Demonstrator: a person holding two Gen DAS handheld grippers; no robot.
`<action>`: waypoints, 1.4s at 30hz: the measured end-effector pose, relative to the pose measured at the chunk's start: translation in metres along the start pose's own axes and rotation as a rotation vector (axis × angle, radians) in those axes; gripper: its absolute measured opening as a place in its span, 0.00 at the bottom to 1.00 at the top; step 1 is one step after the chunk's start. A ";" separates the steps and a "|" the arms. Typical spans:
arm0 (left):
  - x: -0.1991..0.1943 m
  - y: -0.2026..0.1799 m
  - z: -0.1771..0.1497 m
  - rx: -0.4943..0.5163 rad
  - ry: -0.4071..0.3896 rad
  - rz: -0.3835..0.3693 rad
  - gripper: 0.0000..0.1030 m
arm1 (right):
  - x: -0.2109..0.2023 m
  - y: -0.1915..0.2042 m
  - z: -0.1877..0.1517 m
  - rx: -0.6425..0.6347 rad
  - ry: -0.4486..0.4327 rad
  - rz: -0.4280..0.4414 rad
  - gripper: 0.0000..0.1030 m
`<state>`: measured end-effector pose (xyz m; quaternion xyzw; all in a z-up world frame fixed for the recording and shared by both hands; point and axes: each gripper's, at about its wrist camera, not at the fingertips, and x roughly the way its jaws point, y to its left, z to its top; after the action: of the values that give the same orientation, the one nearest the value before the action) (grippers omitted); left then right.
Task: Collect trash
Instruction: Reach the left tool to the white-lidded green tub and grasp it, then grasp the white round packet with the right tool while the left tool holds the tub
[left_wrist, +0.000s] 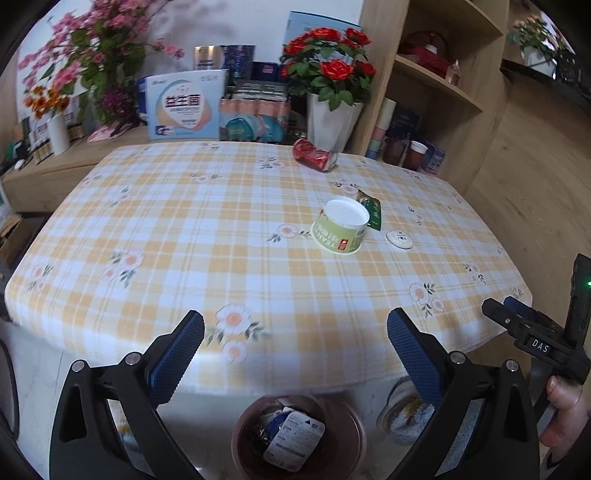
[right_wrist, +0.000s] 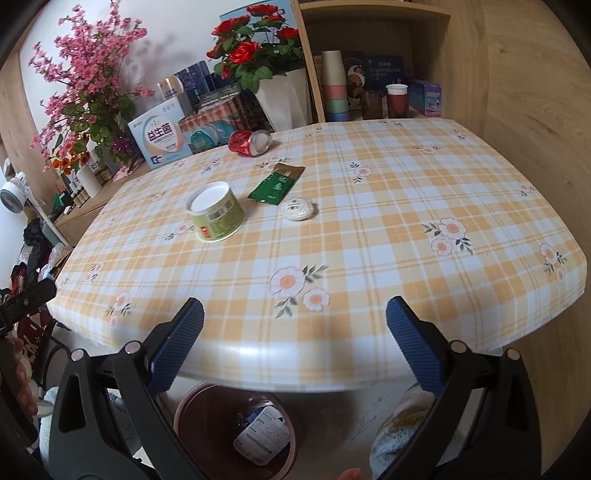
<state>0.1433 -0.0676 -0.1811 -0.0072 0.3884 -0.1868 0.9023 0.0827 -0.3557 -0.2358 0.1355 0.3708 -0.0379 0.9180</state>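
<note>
On the checked tablecloth (left_wrist: 184, 229) (right_wrist: 388, 229) lie a green paper tub on its side (left_wrist: 340, 230) (right_wrist: 216, 212), a green sachet (left_wrist: 371, 212) (right_wrist: 277, 182), a small white round lid (left_wrist: 399, 238) (right_wrist: 297, 208) and a crushed red can (left_wrist: 315, 154) (right_wrist: 249, 142) at the far edge. A pink bin (left_wrist: 351, 424) (right_wrist: 184, 410) with wrappers inside stands on the floor below the table's near edge. My left gripper (left_wrist: 295, 354) and right gripper (right_wrist: 295, 350) are both open and empty, held above the bin, short of the table.
Flower pots (left_wrist: 332, 114) (right_wrist: 284, 96), boxes (left_wrist: 184, 105) (right_wrist: 160, 138) and cups (right_wrist: 334, 85) stand behind the table on a wooden shelf unit. A fluffy slipper (left_wrist: 399, 410) (right_wrist: 399, 432) lies by the bin. The right gripper shows at the left wrist view's right edge (left_wrist: 535, 339).
</note>
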 end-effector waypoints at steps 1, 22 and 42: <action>0.011 -0.004 0.007 0.015 0.004 -0.010 0.94 | 0.005 -0.003 0.004 -0.001 -0.001 -0.006 0.95; 0.220 -0.062 0.094 0.158 0.127 -0.007 0.94 | 0.093 -0.036 0.052 -0.072 0.090 -0.058 0.95; 0.211 -0.049 0.093 0.150 0.128 -0.042 0.71 | 0.139 -0.010 0.070 -0.283 0.155 -0.037 0.93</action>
<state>0.3250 -0.1977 -0.2553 0.0640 0.4301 -0.2345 0.8694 0.2285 -0.3804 -0.2857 0.0006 0.4447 0.0086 0.8956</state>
